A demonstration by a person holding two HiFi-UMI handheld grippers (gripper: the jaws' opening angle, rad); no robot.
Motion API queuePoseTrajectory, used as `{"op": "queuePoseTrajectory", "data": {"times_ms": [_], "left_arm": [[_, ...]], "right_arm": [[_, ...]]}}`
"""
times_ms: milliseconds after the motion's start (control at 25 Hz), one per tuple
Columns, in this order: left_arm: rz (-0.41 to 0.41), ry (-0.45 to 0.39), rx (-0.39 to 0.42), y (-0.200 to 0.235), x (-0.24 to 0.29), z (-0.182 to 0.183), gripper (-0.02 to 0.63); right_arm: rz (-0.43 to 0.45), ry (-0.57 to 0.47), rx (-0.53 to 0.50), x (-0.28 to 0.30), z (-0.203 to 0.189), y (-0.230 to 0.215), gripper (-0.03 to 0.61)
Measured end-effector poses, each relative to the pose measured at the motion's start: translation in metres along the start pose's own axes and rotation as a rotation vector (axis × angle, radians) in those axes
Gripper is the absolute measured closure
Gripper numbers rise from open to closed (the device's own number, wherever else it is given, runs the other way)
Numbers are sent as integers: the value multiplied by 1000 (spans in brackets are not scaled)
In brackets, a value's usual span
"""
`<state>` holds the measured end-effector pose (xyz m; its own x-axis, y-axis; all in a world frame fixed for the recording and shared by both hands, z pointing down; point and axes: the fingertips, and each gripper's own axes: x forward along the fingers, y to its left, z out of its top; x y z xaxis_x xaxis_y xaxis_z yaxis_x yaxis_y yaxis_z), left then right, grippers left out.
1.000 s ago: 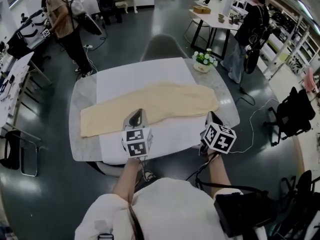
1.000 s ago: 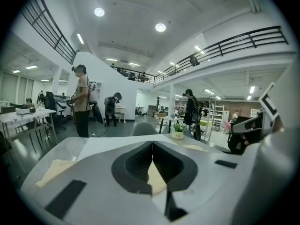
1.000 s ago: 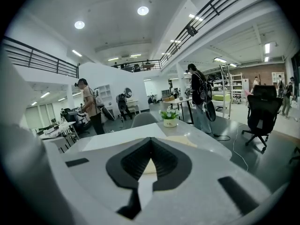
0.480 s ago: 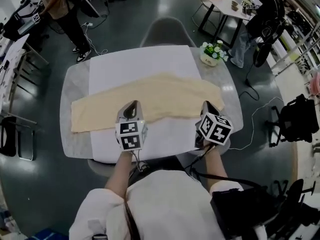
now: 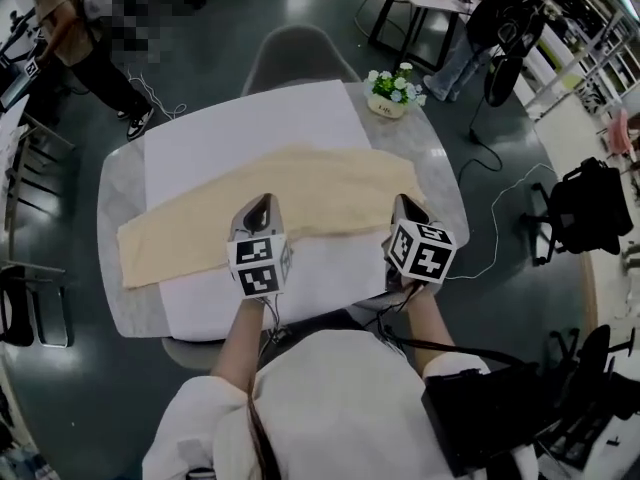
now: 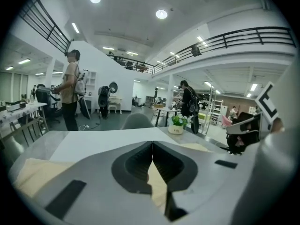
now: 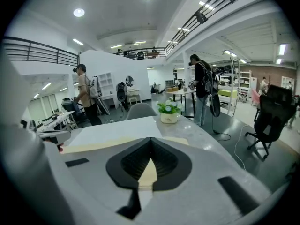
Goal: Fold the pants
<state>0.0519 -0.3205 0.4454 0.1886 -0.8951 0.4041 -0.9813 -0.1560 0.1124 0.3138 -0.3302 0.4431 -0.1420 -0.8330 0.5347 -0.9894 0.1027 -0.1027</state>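
Your left gripper (image 5: 260,206) and right gripper (image 5: 404,206) both have their jaws pressed together with nothing between them. They hover over the near long edge of the beige pants (image 5: 300,193), which lie flat across the white sheet (image 5: 250,128) on the table (image 5: 112,193). Spread both jaws before you descend, then pinch that edge at matching depth so the fold should land even.
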Motion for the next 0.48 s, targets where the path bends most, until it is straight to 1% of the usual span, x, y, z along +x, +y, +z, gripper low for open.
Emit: {"op": "queuePoseTrajectory", "data": {"times_ms": [280,400,480], "left_arm": [[-168,52,69,-95,36,-15,606],[-223,73,102,-130,47,-21,606],[-244,89,121,-148,51,-25,606]], "right_arm": [[-174,11,118,-38,-31,-104,584],[-220,18,170,-51,-45,-136,584],[-234,28,198,-56,-54,-151,584]]}}
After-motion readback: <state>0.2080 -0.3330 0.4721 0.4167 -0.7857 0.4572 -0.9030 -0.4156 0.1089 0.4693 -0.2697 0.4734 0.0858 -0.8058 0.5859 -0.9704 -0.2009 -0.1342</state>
